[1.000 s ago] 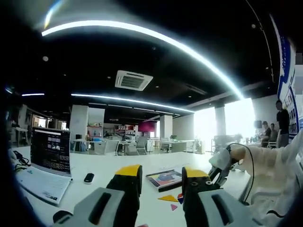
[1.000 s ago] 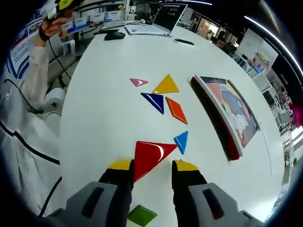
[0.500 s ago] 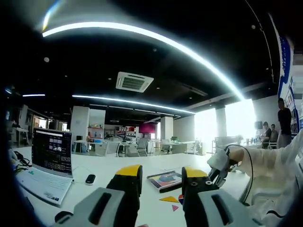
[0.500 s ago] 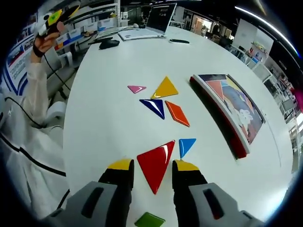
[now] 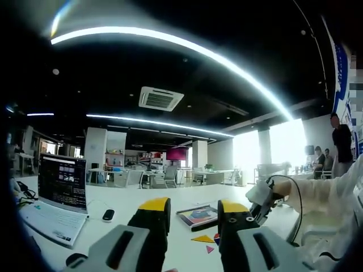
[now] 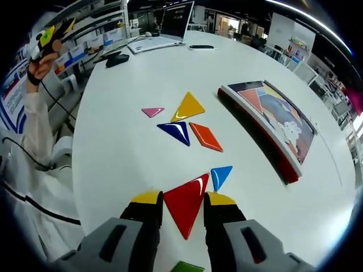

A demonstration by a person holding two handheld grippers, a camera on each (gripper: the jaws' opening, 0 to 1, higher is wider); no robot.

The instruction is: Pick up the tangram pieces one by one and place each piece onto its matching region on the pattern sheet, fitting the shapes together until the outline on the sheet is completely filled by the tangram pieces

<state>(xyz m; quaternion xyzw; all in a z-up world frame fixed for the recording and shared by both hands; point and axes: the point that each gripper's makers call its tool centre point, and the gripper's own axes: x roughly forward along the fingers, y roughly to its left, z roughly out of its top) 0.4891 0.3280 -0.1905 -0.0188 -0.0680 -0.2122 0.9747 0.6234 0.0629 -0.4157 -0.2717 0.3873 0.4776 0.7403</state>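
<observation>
The right gripper [image 6: 182,198] is pointing down at the worktop, its yellow-tipped jaws standing parted. The left gripper [image 5: 193,207] is being held high and level, jaws apart and holding nothing. A white-sleeved hand [image 6: 38,67] is gripping it, raised off to the side.

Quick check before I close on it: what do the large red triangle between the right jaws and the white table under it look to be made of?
The large red triangle tangram piece looks like glossy hard plastic, possibly lacquered: a bright curved glare streak runs along its upper edge. The white table looks like smooth laminate or painted board with a satin finish, showing only soft, diffuse light. Neither is certain by sight alone.
</observation>
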